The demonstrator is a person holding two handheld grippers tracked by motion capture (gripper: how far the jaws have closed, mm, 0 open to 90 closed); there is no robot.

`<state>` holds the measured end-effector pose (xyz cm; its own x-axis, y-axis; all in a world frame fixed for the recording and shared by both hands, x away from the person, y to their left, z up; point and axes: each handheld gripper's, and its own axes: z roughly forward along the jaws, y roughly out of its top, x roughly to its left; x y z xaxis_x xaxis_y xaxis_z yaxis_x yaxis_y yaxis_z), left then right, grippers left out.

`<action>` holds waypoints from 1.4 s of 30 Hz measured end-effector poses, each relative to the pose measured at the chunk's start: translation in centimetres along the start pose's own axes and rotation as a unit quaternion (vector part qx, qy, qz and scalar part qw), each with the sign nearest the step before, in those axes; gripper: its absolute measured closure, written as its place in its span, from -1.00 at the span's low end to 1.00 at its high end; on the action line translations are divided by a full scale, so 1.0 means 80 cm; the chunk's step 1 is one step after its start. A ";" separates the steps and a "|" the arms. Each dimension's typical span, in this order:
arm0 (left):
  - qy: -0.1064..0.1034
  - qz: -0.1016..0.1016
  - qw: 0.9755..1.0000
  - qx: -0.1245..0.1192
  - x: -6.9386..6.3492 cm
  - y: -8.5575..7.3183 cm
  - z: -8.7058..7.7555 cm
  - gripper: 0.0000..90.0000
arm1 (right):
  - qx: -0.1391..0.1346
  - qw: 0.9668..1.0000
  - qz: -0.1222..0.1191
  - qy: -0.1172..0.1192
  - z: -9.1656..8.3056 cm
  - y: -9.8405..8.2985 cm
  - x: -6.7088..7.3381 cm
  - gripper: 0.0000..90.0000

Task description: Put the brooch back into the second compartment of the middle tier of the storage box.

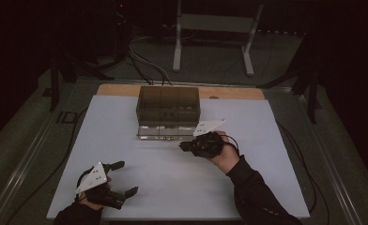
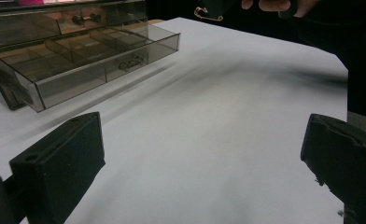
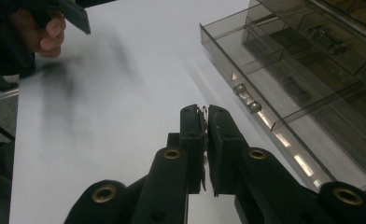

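Observation:
A smoky clear drawer box (image 1: 168, 105) stands at the back middle of the white table (image 1: 172, 187), its bottom drawer (image 1: 165, 132) pulled out toward me. The drawer (image 3: 293, 93) has several compartments, and small metal pieces lie in some. My right gripper (image 1: 182, 146) hovers just in front of the drawer's right half, pointing left. Its jaws (image 3: 204, 112) are shut on a small metal safety pin (image 3: 203, 119). From the left gripper view the pin (image 2: 208, 14) hangs at the right gripper's tip. My left gripper (image 1: 126, 178) rests low at the table's front left, open, with nothing between its fingers (image 2: 59, 163).
The box (image 2: 78, 51) sits at the left gripper view's upper left. A wooden strip (image 1: 121, 89) edges the table's far side. Cables (image 1: 144, 65) and a white stand (image 1: 215, 28) are on the floor beyond it. Dark frame legs flank the table.

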<state>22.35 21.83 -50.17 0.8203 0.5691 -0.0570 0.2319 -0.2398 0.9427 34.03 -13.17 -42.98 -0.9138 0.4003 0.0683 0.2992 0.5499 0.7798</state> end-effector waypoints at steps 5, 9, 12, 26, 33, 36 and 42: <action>0.001 0.001 1.000 -0.004 0.000 0.001 -0.001 -0.99 | -0.003 1.000 0.002 -0.001 0.001 0.005 -0.003 0.90; -0.001 0.001 1.000 -0.004 0.000 0.002 -0.001 -0.99 | -0.007 1.000 0.003 -0.003 0.001 0.014 -0.007 0.90; 0.000 0.000 1.000 -0.003 0.000 0.001 -0.002 -0.99 | -0.011 1.000 0.002 -0.005 0.001 0.021 -0.008 0.90; 0.000 0.002 1.000 -0.004 0.000 0.002 -0.002 -0.99 | -0.017 1.000 0.007 -0.008 0.008 0.043 -0.018 0.89; -0.001 -0.001 1.000 -0.005 -0.001 0.002 -0.001 -0.99 | -0.019 1.000 0.010 -0.015 0.012 0.053 -0.025 0.89; -0.002 0.000 1.000 -0.002 -0.001 0.001 -0.002 -0.99 | -0.018 1.000 0.013 -0.016 0.014 0.055 -0.027 0.89; -0.001 0.000 1.000 -0.004 0.000 0.001 -0.002 -0.99 | -0.022 0.999 0.020 -0.019 0.019 0.061 -0.033 0.89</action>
<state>22.25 21.92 -50.02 0.8209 0.5682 -0.0570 0.2272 -0.2334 0.9454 38.33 -10.40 -40.30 -0.8902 0.4490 0.0775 0.3222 0.5000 0.8038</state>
